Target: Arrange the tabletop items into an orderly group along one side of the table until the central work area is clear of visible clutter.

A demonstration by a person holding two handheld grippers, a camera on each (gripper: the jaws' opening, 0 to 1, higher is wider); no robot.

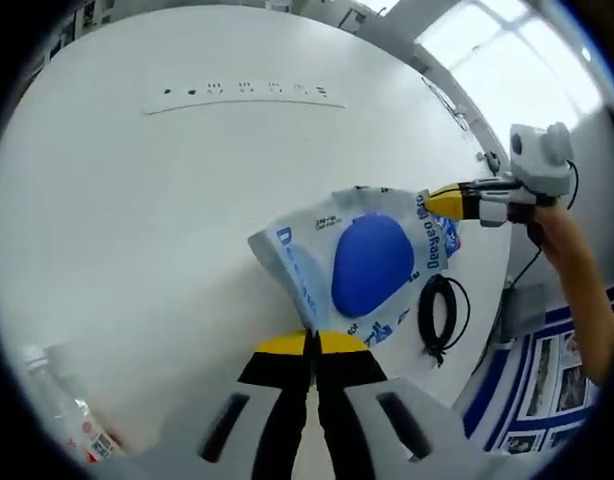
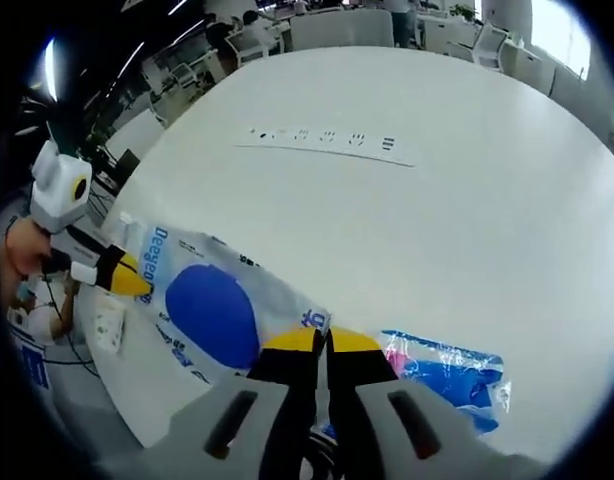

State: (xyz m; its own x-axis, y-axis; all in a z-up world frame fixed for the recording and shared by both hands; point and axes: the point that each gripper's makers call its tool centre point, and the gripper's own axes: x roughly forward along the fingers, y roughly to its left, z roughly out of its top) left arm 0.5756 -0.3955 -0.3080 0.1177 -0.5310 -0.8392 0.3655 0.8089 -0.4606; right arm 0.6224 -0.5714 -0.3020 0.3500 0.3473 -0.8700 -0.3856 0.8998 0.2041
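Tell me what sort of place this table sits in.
Probably an open-plan office or meeting area. The big white table has a built-in power outlet strip, rows of office chairs and desks stand behind it, and large windows run along one side.

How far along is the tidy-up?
Done: nothing looks grouped yet. In hand: both grippers pinch the blue-and-white bag at opposite edges, left gripper near, right gripper far, on the white table. Left to do: the coiled black cable, the plastic bottle and a second blue-pink packet lie scattered. The power strip sits mid-table.
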